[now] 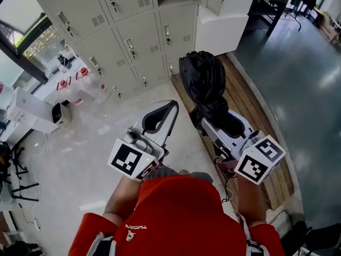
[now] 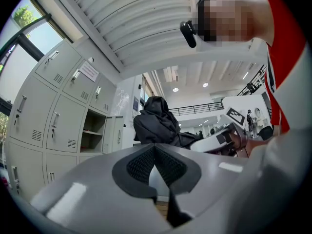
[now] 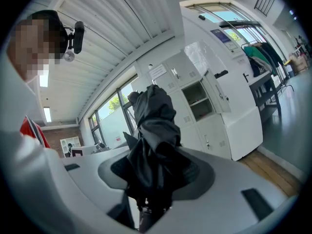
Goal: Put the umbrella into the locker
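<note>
A folded black umbrella (image 1: 202,81) sticks out ahead of my right gripper (image 1: 212,120), whose jaws are shut on its lower end. In the right gripper view the umbrella (image 3: 152,130) rises from between the pads and hides the gap. My left gripper (image 1: 169,111) is held beside it, to the left, shut with nothing in it; its pads (image 2: 141,164) meet at the tip. The pale grey lockers (image 1: 133,36) stand ahead. One compartment is open (image 3: 197,99), with a shelf inside, and it also shows in the left gripper view as an open compartment (image 2: 91,132).
A wooden slatted strip (image 1: 256,111) runs along the floor on the right. A white cabinet (image 1: 226,31) and a black table (image 1: 272,7) stand past the lockers. White furniture with small items (image 1: 58,111) is at the left. My red shirt (image 1: 181,217) fills the bottom.
</note>
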